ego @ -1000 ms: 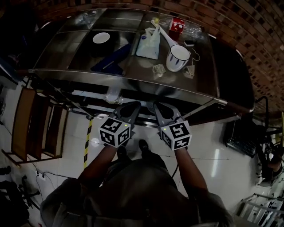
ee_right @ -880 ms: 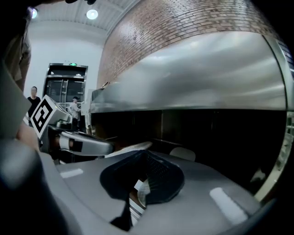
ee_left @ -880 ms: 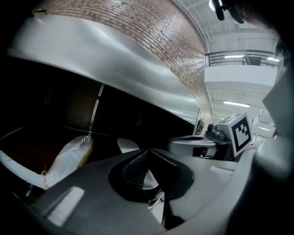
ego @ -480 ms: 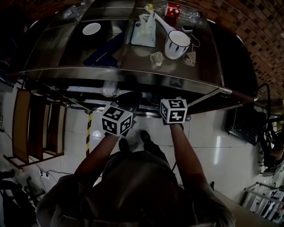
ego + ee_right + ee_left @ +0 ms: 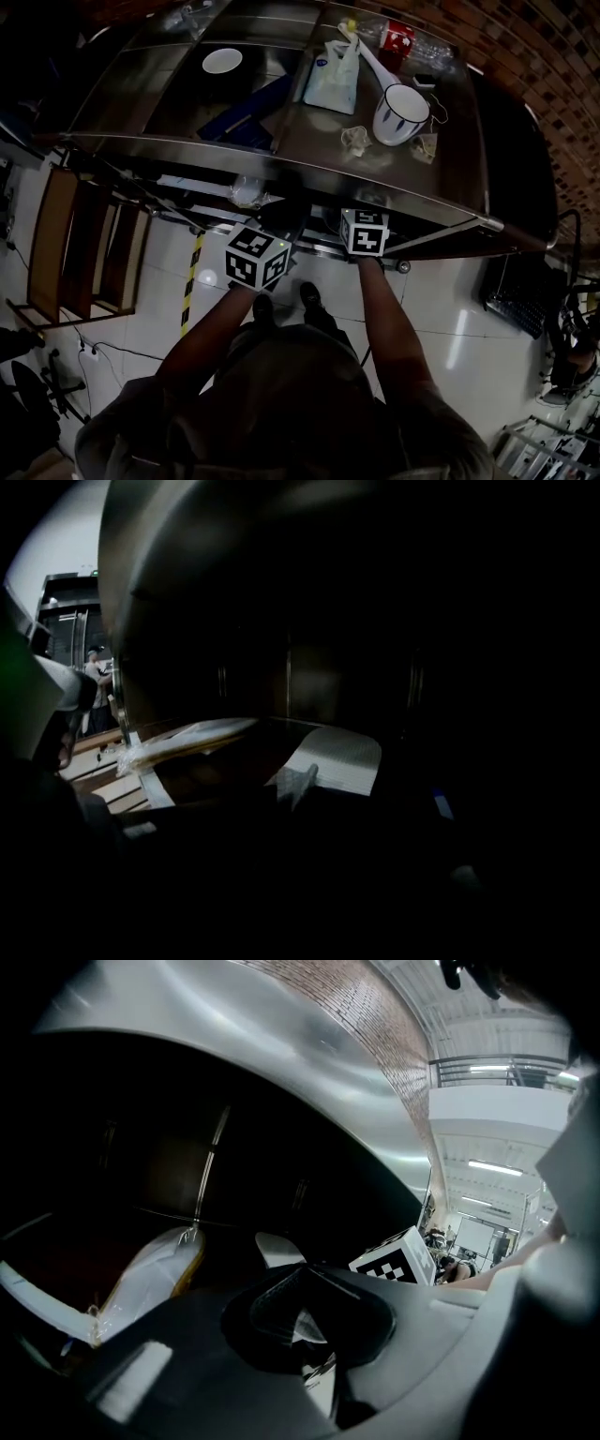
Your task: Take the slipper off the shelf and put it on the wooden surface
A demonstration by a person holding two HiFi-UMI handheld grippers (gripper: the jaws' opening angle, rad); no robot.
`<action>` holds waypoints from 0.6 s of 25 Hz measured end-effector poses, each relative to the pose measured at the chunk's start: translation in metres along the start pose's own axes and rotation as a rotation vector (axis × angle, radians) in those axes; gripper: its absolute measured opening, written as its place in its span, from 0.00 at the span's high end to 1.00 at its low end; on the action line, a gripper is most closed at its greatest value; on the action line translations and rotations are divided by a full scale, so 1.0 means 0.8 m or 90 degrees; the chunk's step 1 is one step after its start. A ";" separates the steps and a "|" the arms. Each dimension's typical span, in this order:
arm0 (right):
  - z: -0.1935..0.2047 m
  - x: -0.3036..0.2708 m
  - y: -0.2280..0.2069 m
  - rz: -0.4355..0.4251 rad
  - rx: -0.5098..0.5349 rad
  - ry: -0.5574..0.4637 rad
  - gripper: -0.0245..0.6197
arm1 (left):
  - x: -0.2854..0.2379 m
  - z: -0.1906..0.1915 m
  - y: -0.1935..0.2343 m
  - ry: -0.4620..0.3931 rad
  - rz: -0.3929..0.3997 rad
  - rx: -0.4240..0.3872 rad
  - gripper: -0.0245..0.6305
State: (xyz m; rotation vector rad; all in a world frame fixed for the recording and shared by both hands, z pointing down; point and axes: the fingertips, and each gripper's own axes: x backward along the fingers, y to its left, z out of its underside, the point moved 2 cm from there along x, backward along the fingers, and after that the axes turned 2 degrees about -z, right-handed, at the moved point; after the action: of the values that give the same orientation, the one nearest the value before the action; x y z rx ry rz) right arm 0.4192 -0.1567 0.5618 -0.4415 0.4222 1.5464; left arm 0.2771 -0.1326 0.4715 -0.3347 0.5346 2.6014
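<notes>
Head view, left to right: a brown rack (image 5: pixel 84 246) is standing at the left edge, and a steel table (image 5: pixel 314 150) is filling the top. Both grippers are reaching under its front edge at centre. The left gripper (image 5: pixel 256 258) is keeping its jaws together, gripping nothing. The right gripper (image 5: pixel 364 232) has just been opening its jaws, which are standing apart with nothing between them. Right gripper view: on the dark shelf (image 5: pixel 225 772), a plastic-wrapped bundle (image 5: pixel 178 735) is lying at centre left and the pale slipper (image 5: pixel 337 755) at centre, just ahead of the jaws.
</notes>
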 end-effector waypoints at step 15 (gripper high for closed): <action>-0.031 0.058 0.083 -0.150 0.072 -0.077 0.95 | 0.047 -0.002 0.027 -0.051 -0.092 0.044 0.96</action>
State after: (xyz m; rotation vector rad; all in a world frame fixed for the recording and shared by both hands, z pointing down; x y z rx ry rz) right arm 0.3527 -0.1318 0.5158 -0.2960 0.3484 1.3057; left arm 0.2345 -0.1362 0.4644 -0.2355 0.5498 2.4393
